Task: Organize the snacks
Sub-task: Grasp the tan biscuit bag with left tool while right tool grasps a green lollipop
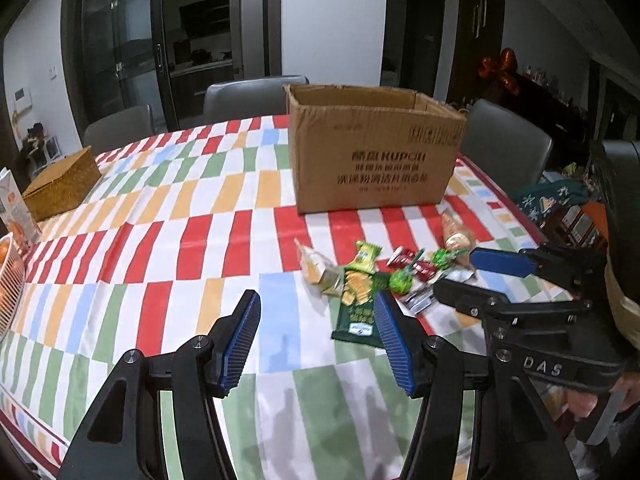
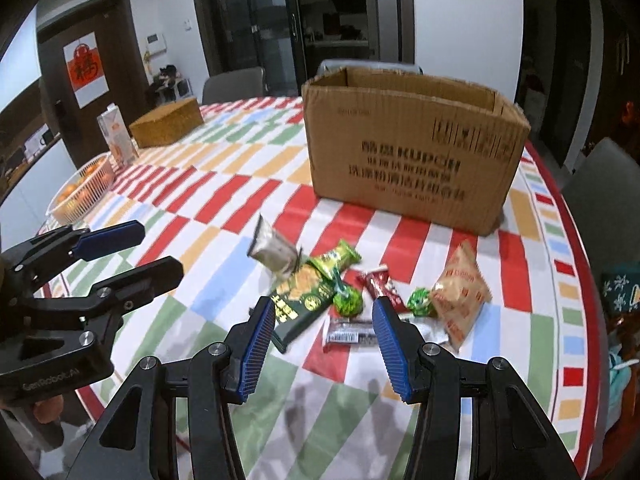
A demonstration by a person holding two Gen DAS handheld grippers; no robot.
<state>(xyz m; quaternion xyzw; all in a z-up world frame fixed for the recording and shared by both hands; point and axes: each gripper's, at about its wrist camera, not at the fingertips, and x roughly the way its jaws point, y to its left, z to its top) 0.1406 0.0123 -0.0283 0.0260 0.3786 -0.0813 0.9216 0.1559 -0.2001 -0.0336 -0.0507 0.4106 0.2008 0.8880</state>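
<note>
table (image 2: pixel 224 184) | box (image 2: pixel 412 152) at back, on table | snacks (image 2: pixel 344 292) in front of box, nr front edge | basket (image 2: pixel 80 192) far left | carton (image 2: pixel 118 136) + wicker box (image 2: pixel 166 126) behind basket | chairs (image 2: pixel 234 84) behind table

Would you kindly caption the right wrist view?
Open right gripper above snack packets before a cardboard box.
</note>
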